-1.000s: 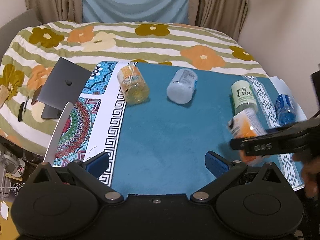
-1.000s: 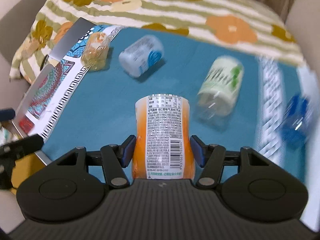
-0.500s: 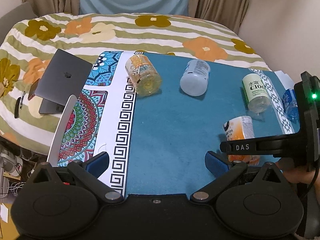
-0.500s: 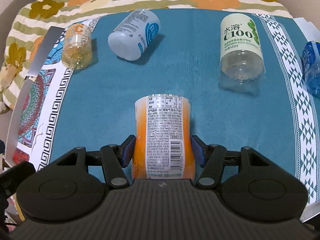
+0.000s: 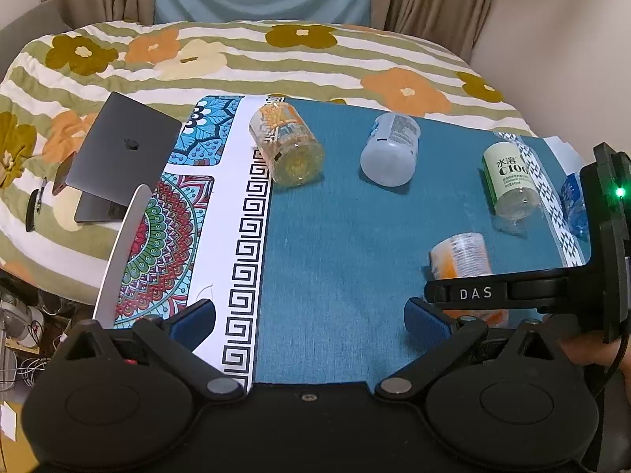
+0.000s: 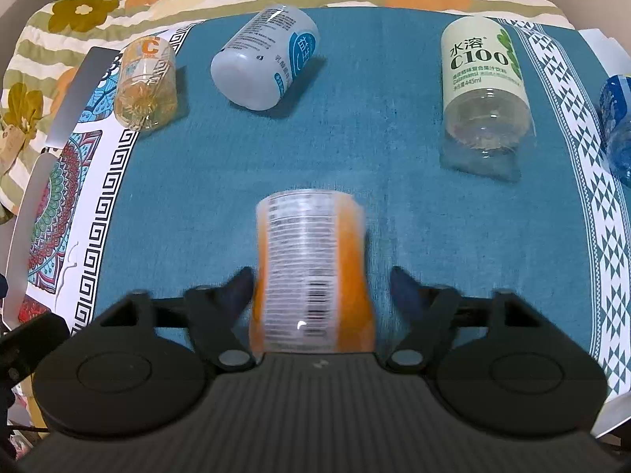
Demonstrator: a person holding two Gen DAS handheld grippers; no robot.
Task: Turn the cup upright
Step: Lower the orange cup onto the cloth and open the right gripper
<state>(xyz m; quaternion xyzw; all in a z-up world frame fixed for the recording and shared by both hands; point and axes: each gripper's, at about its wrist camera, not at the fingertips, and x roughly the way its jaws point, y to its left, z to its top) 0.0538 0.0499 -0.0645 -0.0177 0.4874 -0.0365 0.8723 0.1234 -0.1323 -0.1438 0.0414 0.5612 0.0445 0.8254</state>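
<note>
Stood upright on the teal cloth [image 6: 315, 149], orange cup [image 6: 313, 276], barcode label facing the right wrist camera, outline blurred. Seen from the left wrist view as well, orange cup [image 5: 461, 254], partly behind the black bar marked DAS. Flanked by the right claw [image 6: 321, 285], fingers spread wide: left pad close against the cup's side, contact not clear through the blur, right pad clearly apart with bare cloth between. Not gripping.

Held low over the cloth's near edge, left claw [image 5: 309, 317], blue pads far apart, nothing between them.

Lay on their sides farther back: yellow-tinted cup [image 6: 146, 86] at the cloth's left border, partly on the patterned mat [image 5: 165, 236]; white cup [image 6: 264, 57] right of it; clear C100 cup [image 6: 485, 90] toward the right; blue cup [image 6: 617, 126] at the right edge, cut off by the frame. All well apart from the orange cup.

Rested left of the mat on the flowered bedspread [image 5: 276, 63], a grey laptop [image 5: 118, 157].
</note>
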